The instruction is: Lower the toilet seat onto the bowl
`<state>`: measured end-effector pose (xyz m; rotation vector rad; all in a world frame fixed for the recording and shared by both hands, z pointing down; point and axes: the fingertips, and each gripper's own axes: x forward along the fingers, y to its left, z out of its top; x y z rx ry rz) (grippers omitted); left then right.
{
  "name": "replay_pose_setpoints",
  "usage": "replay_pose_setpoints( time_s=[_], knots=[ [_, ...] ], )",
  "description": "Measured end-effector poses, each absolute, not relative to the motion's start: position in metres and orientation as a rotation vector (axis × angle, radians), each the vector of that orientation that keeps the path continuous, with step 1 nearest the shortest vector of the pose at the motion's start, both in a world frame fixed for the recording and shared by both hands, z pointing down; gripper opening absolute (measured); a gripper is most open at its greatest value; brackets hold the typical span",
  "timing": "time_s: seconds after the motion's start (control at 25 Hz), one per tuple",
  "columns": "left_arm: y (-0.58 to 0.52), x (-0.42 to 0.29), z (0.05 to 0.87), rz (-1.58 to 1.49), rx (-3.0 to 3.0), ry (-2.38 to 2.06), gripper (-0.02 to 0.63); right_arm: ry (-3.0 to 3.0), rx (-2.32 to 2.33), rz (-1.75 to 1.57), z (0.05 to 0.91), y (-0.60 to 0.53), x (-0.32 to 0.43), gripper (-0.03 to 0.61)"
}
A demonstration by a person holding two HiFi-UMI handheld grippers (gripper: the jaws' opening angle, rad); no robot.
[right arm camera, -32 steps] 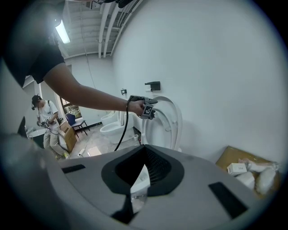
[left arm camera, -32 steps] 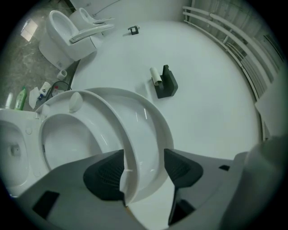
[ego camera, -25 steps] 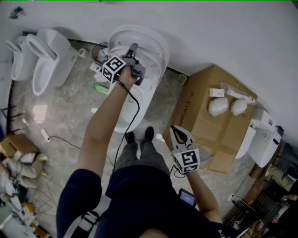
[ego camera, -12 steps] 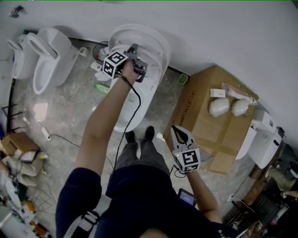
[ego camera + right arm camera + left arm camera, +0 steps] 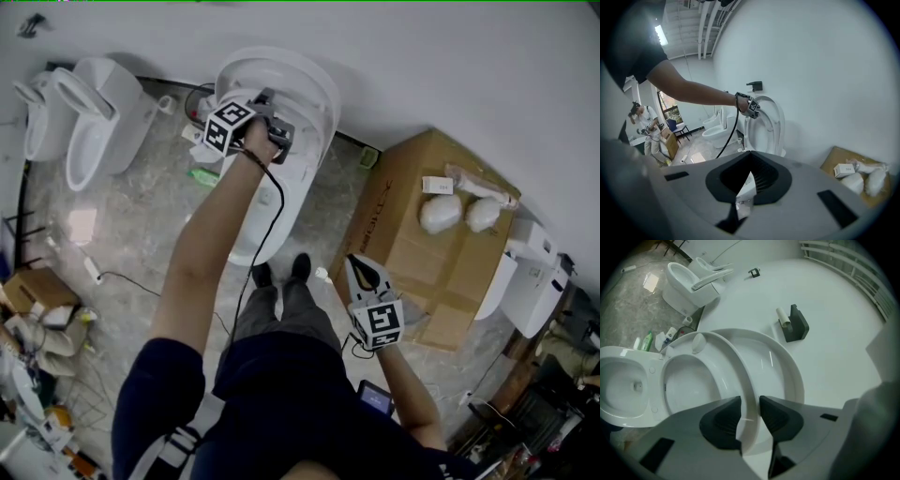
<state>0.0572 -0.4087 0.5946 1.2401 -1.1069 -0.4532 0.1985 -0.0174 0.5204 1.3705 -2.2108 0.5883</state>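
Note:
A white toilet stands against the wall with its seat [image 5: 314, 94] and lid raised; its bowl [image 5: 286, 202] shows below my left arm. My left gripper [image 5: 272, 101] is at the top of the upright seat. In the left gripper view the seat's rim [image 5: 740, 376] passes between the dark pads [image 5: 719, 420], which press on both sides; the jaws [image 5: 750, 416] have just been closing on it. The lid [image 5: 785, 376] lies behind, the bowl [image 5: 628, 385] at left. My right gripper [image 5: 362, 272] hangs shut and empty near my hip, far from the toilet [image 5: 766, 124].
Two more toilets [image 5: 84, 122] stand at the far left. A large cardboard box [image 5: 412, 244] with wrapped packages [image 5: 441, 214] sits right of the toilet. Bottles [image 5: 202, 178] and a cable lie on the floor. A paper holder [image 5: 794, 323] is on the wall. A person [image 5: 647, 126] stands far back.
The left gripper has shifted slightly toward the wall at the seat's top and tilted. The right gripper has stayed where it was.

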Motion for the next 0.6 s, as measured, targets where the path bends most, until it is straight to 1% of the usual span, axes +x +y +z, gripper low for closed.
replay_pose_setpoints(
  time_s=[0.6],
  knots=[
    [-0.385,0.045,0.588,-0.471,1.289,-1.064,0.126,-2.211,1.368,0.593,0.519,-0.011,0.196,0.02]
  ],
)
